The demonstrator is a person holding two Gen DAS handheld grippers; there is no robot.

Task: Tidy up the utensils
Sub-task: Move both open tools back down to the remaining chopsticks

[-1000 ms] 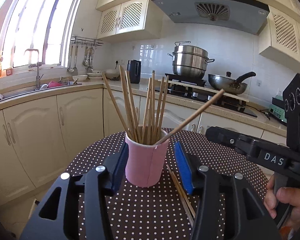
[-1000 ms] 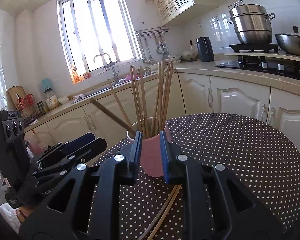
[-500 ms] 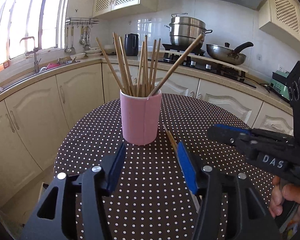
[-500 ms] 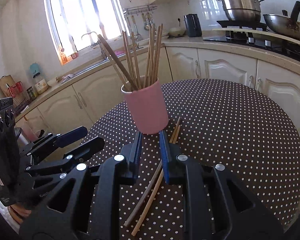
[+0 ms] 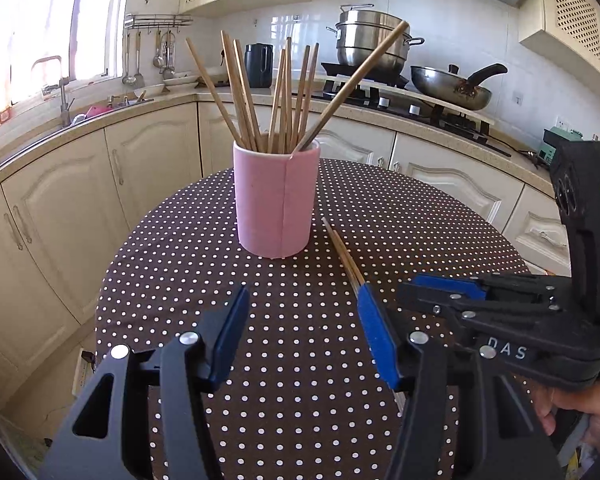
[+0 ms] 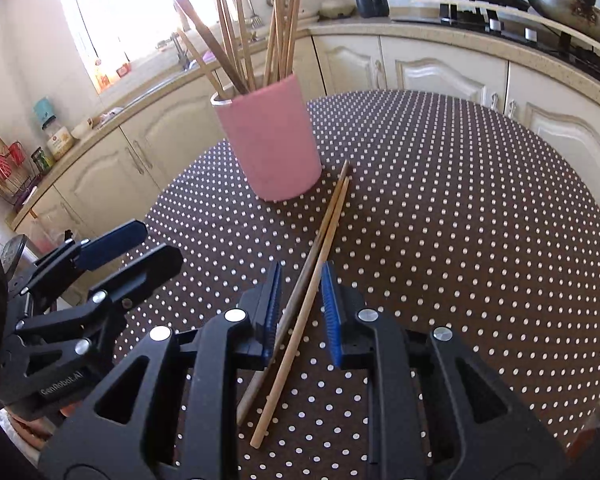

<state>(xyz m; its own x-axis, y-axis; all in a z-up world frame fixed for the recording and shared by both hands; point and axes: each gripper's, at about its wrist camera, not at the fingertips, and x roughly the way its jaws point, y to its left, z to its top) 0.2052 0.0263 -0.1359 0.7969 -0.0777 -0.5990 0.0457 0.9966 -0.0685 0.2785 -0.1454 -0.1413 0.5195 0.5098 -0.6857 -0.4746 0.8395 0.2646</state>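
Observation:
A pink cup point(image 5: 276, 204) point(image 6: 270, 144) stands upright on the dotted round table point(image 5: 420, 220), holding several wooden chopsticks point(image 5: 284, 92). Two loose chopsticks point(image 5: 344, 252) point(image 6: 324, 236) lie side by side on the cloth, right of the cup. My left gripper point(image 5: 303, 296) hangs in front of the cup, jaws opening, with nothing between them. My right gripper point(image 6: 302, 276) is low over the loose pair, jaws opening. Both sticks pass between its blue pads point(image 6: 331, 300) with a gap on each side. Each gripper shows in the other's view: right gripper point(image 5: 440, 284), left gripper point(image 6: 156, 240).
Cream cabinets and a counter curve behind the table, with a sink point(image 5: 60, 92) at left, a black kettle point(image 5: 259, 65), stacked steel pots point(image 5: 370, 46) and a wok point(image 5: 452, 86) on the stove. A person's hand point(image 5: 580, 412) holds the right gripper's handle.
Both grippers sank and tipped downward. The left one backed away from the cup, which stood between its jaws, and opened wider. The right one came down around the two loose chopsticks.

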